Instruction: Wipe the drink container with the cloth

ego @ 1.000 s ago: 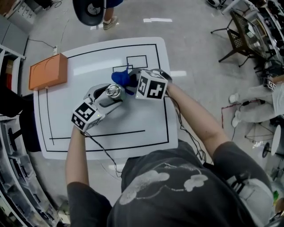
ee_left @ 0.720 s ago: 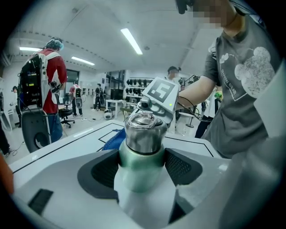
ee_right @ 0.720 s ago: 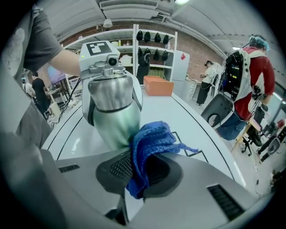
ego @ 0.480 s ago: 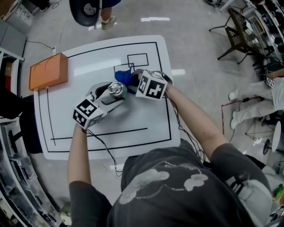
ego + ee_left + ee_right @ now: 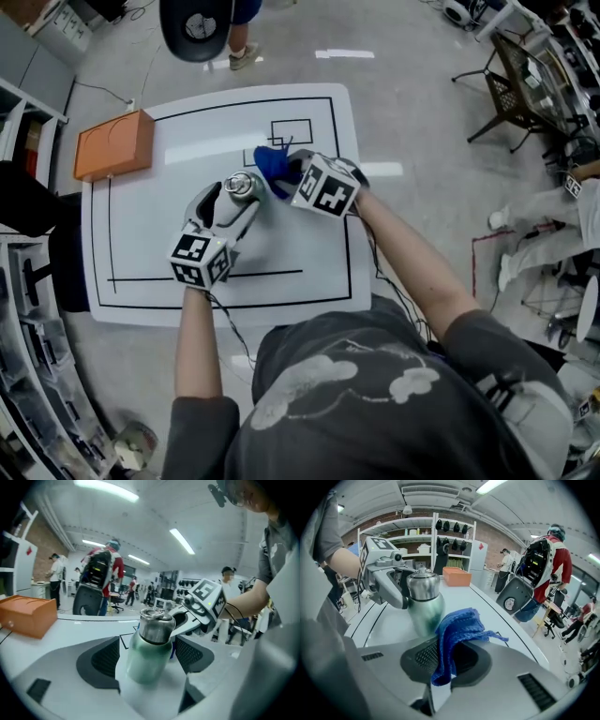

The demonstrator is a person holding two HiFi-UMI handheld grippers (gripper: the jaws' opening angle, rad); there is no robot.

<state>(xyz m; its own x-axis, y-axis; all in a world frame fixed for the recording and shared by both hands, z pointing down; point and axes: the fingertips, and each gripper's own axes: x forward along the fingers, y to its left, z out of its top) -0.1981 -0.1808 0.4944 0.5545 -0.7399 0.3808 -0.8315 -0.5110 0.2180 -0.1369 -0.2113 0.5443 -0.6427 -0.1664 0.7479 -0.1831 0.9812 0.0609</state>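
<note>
Green metal drink bottle (image 5: 424, 613), topped with a steel cap (image 5: 423, 585), is standing upright on the white tabletop (image 5: 141, 248), inside the black outline (image 5: 98, 234) that is running round the surface. The left tool (image 5: 147, 646) is reaching towards it from the person's side, its jaws standing wide on either flank of the bottle's body. They have just been opening. In the left gripper view thin strips of background are showing between the bottle wall and each pad, so the pads are not appearing to press on it. There the bottle is leaning towards the right-hand pad. The right tool (image 5: 446, 651) is coming in from the bottle's other side and is pinching a blue knitted cloth (image 5: 459, 625) between its pads, the jaws sitting narrow on the fabric. The cloth is bunching up out of the grip, with loose folds hanging over the pads and one fold lying right beside the bottle's lower side. Whether it is actually touching the metal I cannot tell. An orange box (image 5: 114, 143) is sitting at the far left corner of the tabletop, well apart from the bottle and both tools. Beyond the far edge, a person (image 5: 101, 571) wearing a dark backpack is standing beside a black chair (image 5: 195, 28).
</note>
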